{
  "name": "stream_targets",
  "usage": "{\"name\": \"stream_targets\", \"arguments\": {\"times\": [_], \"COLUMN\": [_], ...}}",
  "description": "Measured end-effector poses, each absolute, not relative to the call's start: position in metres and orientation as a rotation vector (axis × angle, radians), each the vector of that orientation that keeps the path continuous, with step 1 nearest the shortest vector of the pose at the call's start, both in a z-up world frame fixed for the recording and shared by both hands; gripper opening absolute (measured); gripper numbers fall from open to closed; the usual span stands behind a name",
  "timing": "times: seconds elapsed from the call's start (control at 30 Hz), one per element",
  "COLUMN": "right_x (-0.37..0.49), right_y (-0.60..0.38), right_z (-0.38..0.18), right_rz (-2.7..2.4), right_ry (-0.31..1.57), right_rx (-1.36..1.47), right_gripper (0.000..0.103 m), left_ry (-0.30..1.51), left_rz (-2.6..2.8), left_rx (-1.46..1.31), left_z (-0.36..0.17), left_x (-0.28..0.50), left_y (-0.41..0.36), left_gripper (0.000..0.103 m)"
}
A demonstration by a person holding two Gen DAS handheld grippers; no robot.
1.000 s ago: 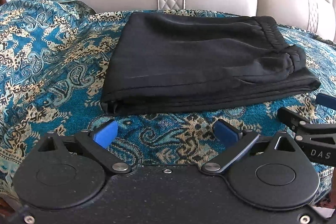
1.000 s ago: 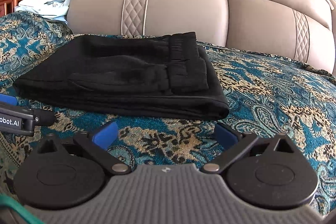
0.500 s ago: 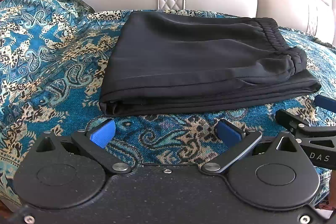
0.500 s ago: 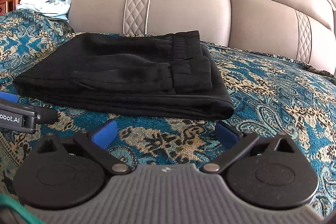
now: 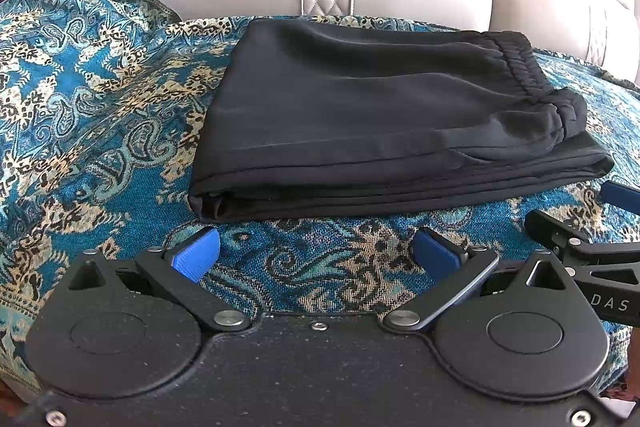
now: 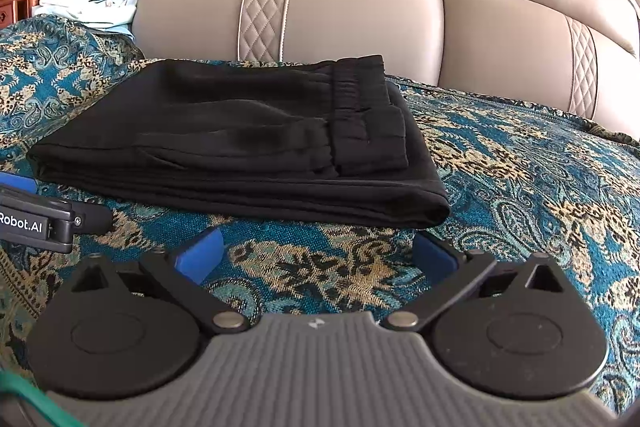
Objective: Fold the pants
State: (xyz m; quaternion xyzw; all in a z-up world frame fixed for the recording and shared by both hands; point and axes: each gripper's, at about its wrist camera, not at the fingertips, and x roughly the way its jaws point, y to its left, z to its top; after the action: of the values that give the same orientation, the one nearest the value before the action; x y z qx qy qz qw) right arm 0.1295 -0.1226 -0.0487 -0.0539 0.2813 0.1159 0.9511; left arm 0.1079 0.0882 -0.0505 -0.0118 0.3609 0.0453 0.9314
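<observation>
At the bottom of the left wrist view, the left gripper has its 2 blue fingers spread wide, holding nothing, above the patterned teal bedspread. The right gripper, at the bottom of its own view, is likewise spread wide and empty. Just beyond both, in mid-frame, lie the folded black pants, their elastic waistband toward the right. A beige padded headboard fills the top.
</observation>
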Motion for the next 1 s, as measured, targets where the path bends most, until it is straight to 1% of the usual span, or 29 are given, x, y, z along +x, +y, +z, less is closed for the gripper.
{"name": "stream_targets", "arguments": {"times": [1.0], "right_x": [0.1289], "right_y": [-0.1225], "right_z": [-0.0487], "right_rz": [0.237], "right_ry": [0.571], "right_rx": [-0.110], "right_gripper": [0.103], "left_ry": [0.728], "left_rz": [0.101], "left_rx": [-0.026], "left_z": [-0.0503], "left_x": [0.1076], "left_y": [0.0868], "left_gripper": [0.103]}}
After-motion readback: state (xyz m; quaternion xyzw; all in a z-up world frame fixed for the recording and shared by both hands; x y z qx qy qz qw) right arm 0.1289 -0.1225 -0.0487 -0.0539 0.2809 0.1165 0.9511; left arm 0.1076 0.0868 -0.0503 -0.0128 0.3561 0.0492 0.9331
